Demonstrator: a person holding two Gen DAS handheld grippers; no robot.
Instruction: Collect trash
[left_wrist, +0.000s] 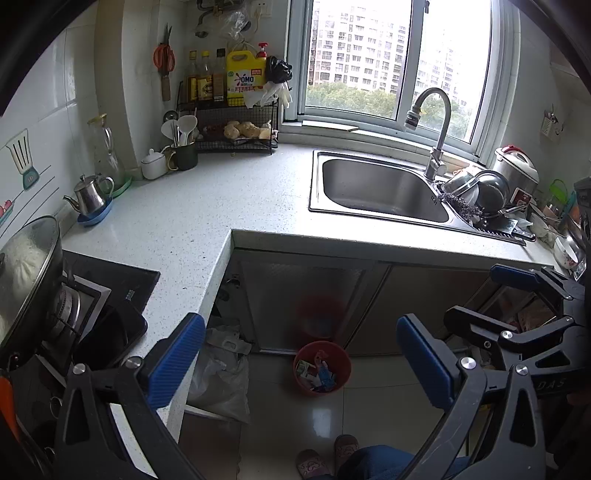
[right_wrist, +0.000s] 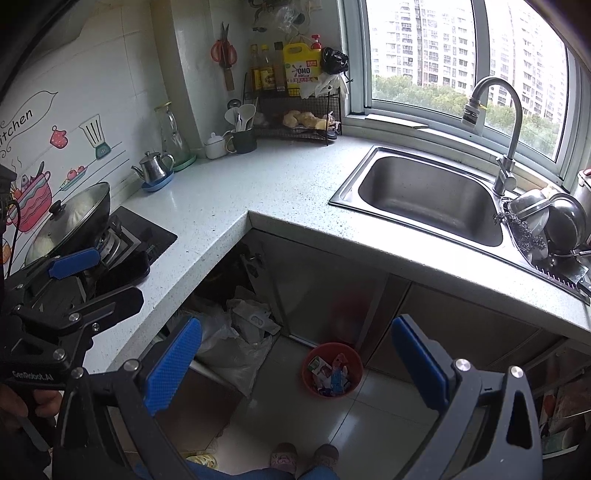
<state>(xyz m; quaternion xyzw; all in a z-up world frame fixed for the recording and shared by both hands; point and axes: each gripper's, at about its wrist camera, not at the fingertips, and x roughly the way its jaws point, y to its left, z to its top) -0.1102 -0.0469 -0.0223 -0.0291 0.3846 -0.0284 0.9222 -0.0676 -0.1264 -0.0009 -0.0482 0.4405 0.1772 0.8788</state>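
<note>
A small red trash bin (left_wrist: 334, 356) (right_wrist: 345, 352) stands on the tiled floor in front of the cabinets, holding several paper and plastic scraps. My left gripper (left_wrist: 301, 363) hangs open above the floor, and the bin shows between its blue pads (left_wrist: 177, 362). My right gripper (right_wrist: 297, 365) is also open with nothing between its fingers, and the bin lies just right of its middle. Each gripper shows at the edge of the other's view: the right gripper (left_wrist: 498, 299) near the drying rack, the left gripper (right_wrist: 92, 282) by the stove.
An L-shaped white counter (left_wrist: 207, 221) carries a steel sink (left_wrist: 384, 192), a lidded wok (right_wrist: 74, 218) on a stove, a kettle and a bottle rack. A crumpled plastic bag (right_wrist: 236, 347) fills the open corner cabinet. A person's slippered feet (right_wrist: 303, 458) stand below.
</note>
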